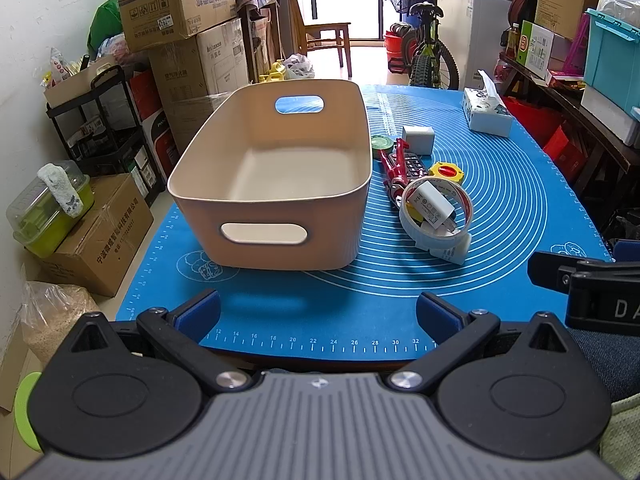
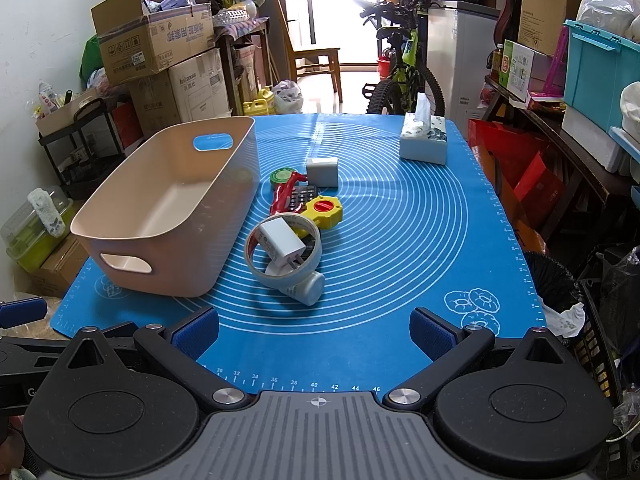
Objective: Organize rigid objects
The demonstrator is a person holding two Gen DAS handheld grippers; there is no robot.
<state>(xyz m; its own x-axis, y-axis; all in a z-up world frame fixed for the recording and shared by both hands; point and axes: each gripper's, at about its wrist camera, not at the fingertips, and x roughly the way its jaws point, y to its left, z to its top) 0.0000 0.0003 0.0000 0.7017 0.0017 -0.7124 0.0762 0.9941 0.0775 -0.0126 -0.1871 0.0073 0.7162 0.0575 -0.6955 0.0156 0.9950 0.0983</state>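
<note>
An empty beige basket [image 1: 208, 200] [image 2: 120, 236] stands on the blue mat. To its right lies a heap: a tape roll [image 1: 464, 202] [image 2: 316, 240] with a white charger [image 1: 434, 204] [image 2: 280, 246] resting in it, a small white bottle [image 2: 308, 290] under the roll, red pliers [image 1: 394, 164] [image 2: 284, 192], a dark calculator [image 1: 414, 164] [image 2: 304, 194], a yellow tape measure [image 1: 446, 171] [image 2: 324, 210], a green lid [image 1: 382, 143] [image 2: 282, 175] and a white adapter block [image 1: 418, 138] [image 2: 322, 172]. My left gripper [image 1: 318, 314] and right gripper [image 2: 314, 332] hover open at the mat's near edge, holding nothing.
A tissue box [image 1: 486, 110] [image 2: 424, 140] sits at the mat's far right. Cardboard boxes [image 1: 176, 4] and a black cart [image 1: 100, 120] crowd the left side; a bicycle [image 1: 428, 48] stands beyond the table. Shelves with a teal bin [image 2: 600, 68] line the right.
</note>
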